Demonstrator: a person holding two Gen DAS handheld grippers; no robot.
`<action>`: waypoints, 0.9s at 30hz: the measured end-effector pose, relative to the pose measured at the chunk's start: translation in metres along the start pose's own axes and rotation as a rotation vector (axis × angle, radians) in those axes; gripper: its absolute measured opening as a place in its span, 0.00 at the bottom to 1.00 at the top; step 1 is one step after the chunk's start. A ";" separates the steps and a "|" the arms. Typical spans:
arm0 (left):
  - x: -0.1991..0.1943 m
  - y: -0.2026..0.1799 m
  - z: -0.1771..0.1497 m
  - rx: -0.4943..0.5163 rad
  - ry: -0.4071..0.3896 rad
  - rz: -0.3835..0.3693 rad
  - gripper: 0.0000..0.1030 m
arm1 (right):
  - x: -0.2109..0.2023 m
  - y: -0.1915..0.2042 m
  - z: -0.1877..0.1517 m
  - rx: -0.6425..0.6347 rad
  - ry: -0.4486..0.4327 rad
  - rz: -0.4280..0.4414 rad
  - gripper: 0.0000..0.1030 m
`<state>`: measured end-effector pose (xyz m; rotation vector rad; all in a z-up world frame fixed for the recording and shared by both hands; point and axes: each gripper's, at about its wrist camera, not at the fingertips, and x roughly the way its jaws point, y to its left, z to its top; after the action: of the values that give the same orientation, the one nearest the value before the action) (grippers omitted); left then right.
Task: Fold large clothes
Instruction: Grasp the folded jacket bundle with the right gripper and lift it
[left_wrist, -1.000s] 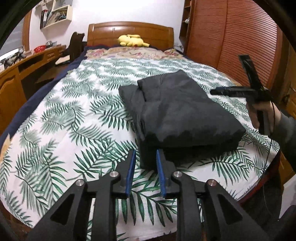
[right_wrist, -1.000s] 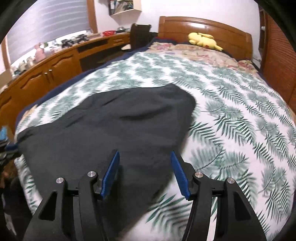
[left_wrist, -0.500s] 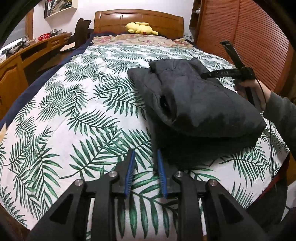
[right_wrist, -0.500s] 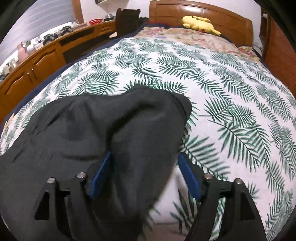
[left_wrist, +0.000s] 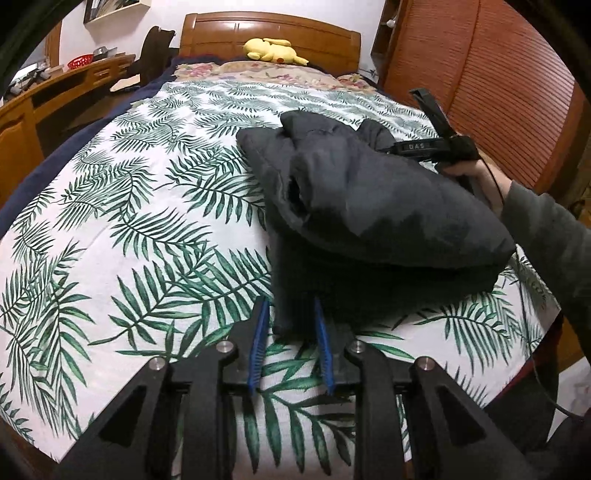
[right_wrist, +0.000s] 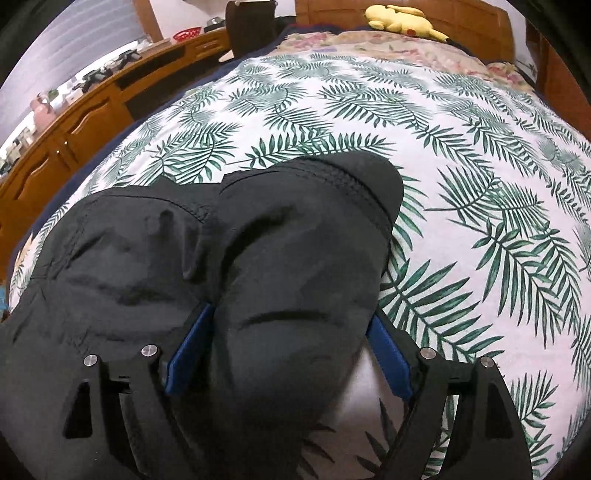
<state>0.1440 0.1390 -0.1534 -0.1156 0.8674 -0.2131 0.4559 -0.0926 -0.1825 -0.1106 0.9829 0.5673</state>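
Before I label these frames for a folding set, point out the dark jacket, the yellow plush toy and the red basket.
dark jacket (left_wrist: 388, 199), left wrist view, on its puffy folded top layer.
yellow plush toy (left_wrist: 271, 50), left wrist view, on its body by the headboard.
red basket (right_wrist: 186, 35), right wrist view, on its rim.

The left tongs (left_wrist: 290, 343) sit low, fingers forward and a narrow gap apart, a dark fabric edge between the blue pads (left_wrist: 257, 345). The right tongs (right_wrist: 288, 354) are spread wide around a thick fold. In the left view, the right hand (left_wrist: 471, 173) grips its handle, sleeved forearm (left_wrist: 546, 236) reaching in.
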 end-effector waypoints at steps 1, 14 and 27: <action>0.002 0.000 0.000 -0.004 0.003 -0.001 0.22 | 0.001 0.000 -0.001 0.004 0.002 0.002 0.81; 0.010 0.001 0.003 -0.014 0.017 0.004 0.23 | 0.003 0.000 -0.006 0.021 0.004 0.019 0.81; 0.006 -0.003 0.001 0.002 -0.032 0.005 0.08 | -0.009 0.002 -0.005 0.052 0.013 0.065 0.43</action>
<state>0.1478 0.1351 -0.1566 -0.1149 0.8357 -0.2073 0.4478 -0.0963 -0.1780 -0.0364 1.0161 0.6002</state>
